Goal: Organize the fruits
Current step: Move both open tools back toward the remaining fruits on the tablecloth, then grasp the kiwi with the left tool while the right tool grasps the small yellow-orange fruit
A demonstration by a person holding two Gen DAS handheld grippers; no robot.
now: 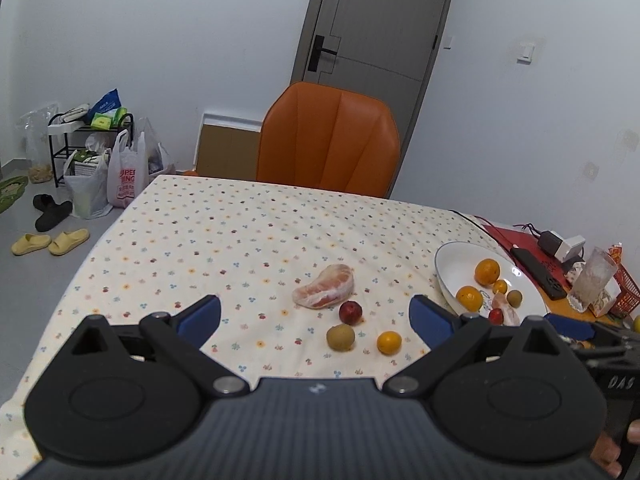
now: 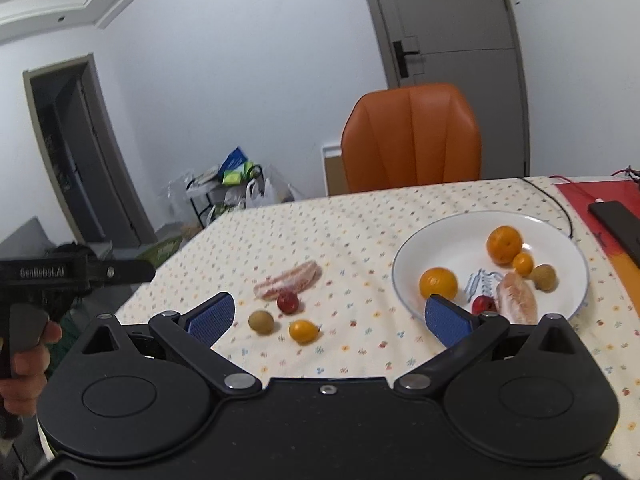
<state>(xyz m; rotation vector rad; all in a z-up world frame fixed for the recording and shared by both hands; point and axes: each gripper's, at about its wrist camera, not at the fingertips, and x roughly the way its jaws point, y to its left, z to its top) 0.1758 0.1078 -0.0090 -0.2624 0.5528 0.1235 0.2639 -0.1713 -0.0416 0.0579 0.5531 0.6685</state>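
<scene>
Across the bench (image 1: 200, 232), under a floral-dot cloth, 4 loose fruits sit at frame center: 1 peeled pomelo wedge (image 1: 325, 287), pink and pithy, crescent-shaped; 1 small red fruit (image 1: 351, 312), glossy, round, just beside the wedge; 1 brown kiwi (image 1: 340, 337), dull skin; 1 small yellow-orange fruit (image 1: 389, 342), oval. At center right of the frame, a white plate (image 2: 560, 236) w/ thin blue rim, glazed, holds 6 more: 2 oranges (image 2: 505, 244), 1 kumquat-size orange fruit (image 2: 523, 263), 1 kiwi in plate (image 2: 543, 277), 1 pomelo piece (image 2: 516, 301), 1 red fruit in plate (image 2: 483, 303), partly hidden by a pad. Left gripper (image 1: 314, 312) is spread wide, nothing between its blue ribbed pads, hovering low in frame before the loose fruit. Right gripper (image 2: 330, 314) is likewise wide apart and empty; its right-side pad overlaps the plate's near rim in view, contact unclear. Behind the bench stands 1 orange padded chair (image 1: 328, 140), at frame top center.
</scene>
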